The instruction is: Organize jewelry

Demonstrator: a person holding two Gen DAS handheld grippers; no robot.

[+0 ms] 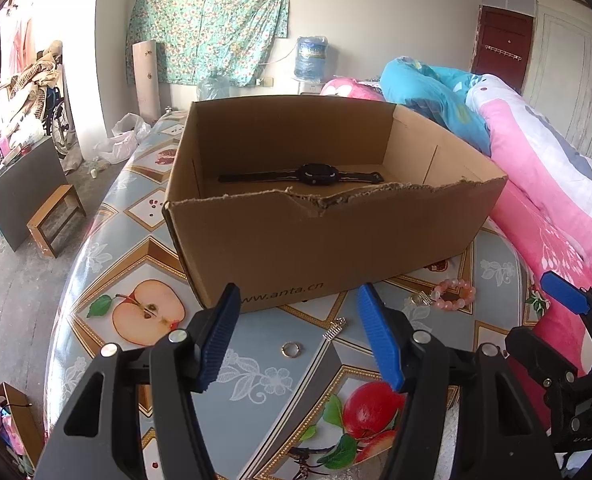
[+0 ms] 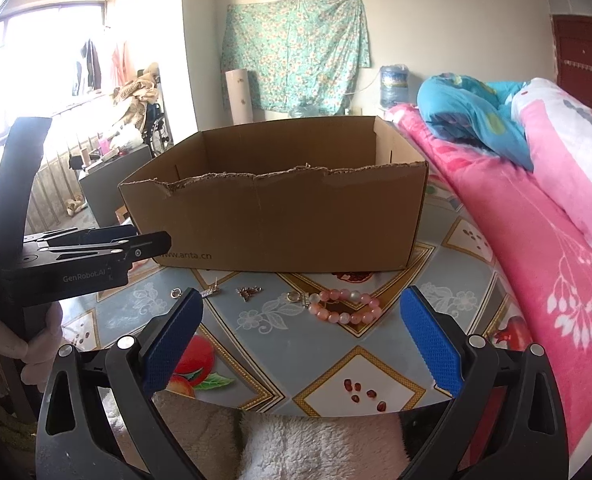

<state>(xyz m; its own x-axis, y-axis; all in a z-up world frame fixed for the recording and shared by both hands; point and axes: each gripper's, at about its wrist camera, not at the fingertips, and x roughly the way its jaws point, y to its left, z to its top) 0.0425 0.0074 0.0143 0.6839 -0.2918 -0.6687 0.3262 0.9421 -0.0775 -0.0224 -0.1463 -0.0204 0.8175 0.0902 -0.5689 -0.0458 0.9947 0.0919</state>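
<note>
An open cardboard box (image 1: 328, 240) (image 2: 280, 220) stands on the fruit-patterned table. A black watch (image 1: 308, 175) lies inside it. In front of the box lie a pink bead bracelet (image 1: 454, 294) (image 2: 346, 306), a small ring (image 1: 291, 349) (image 2: 175, 293), a silver clasp piece (image 1: 335, 329) (image 2: 209, 291) and a small triangular charm (image 2: 249, 291). My left gripper (image 1: 298, 332) is open and empty above the ring. My right gripper (image 2: 302, 332) is open and empty, just short of the bracelet.
Pink and blue quilts (image 1: 536, 168) (image 2: 536, 184) are piled along the table's right side. The left gripper's body (image 2: 68, 264) shows at the left of the right wrist view. A small wooden stool (image 1: 54, 220) and a dark cabinet (image 1: 20, 188) stand on the floor at the left.
</note>
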